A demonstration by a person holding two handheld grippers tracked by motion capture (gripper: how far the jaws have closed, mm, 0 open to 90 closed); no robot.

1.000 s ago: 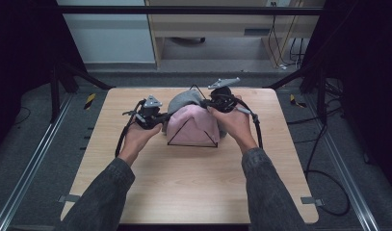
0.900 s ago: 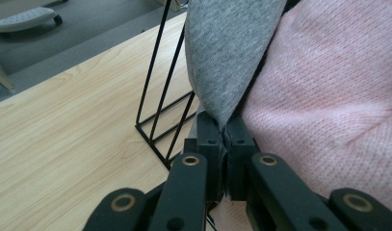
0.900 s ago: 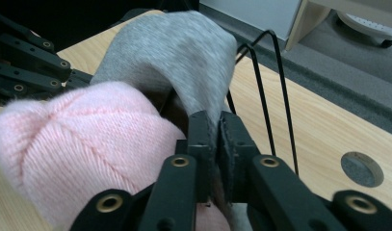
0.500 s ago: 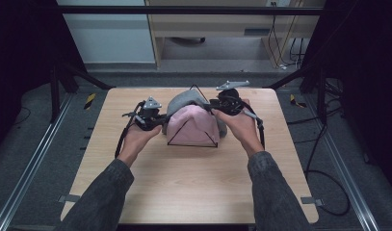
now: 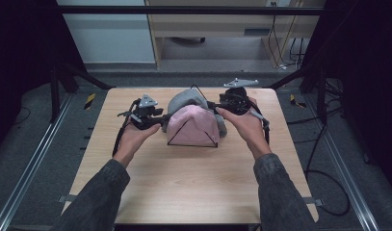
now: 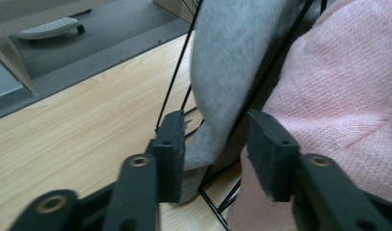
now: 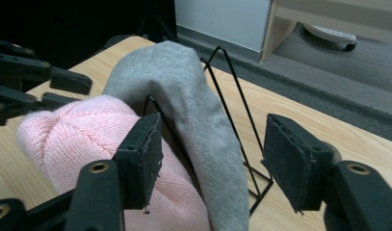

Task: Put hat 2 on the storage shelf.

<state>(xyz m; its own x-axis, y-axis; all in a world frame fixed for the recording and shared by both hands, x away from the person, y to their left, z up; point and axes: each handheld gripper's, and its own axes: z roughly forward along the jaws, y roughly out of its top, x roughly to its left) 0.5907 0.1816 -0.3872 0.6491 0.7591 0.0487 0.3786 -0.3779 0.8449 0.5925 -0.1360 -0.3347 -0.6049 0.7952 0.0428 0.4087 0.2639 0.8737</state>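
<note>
I see a thin black wire rack (image 5: 192, 144) standing toward the far edge of the table (image 5: 184, 192), about midway between its left and right edges, with two knit hats draped over its frames. The pink hat (image 5: 192, 124) sits on the nearer frame, and the grey hat (image 5: 184, 99) hangs just behind it, touching it. My left gripper (image 5: 157, 120) is at the rack's left side; in the left gripper view its jaws stand apart, the grey hat's (image 6: 232, 62) lower edge and a rack wire (image 6: 172, 86) lie between them, and the pink hat (image 6: 338, 96) bulges just past the right-hand jaw. The cloth touches the left-hand jaw, but I cannot tell whether it is pinched. My right gripper (image 5: 217, 107) is at the rack's right side near the far edge; in the right gripper view its jaws are wide apart, with the grey hat (image 7: 184, 96) and an upright wire loop (image 7: 232, 96) in the gap, and the pink hat (image 7: 83, 139) pressed up by the left-hand jaw. The left gripper (image 7: 63, 91) shows beyond it there. Both hands, left (image 5: 133, 139) and right (image 5: 246, 127), come in from the near edge in grey sleeves (image 5: 280, 192).
</note>
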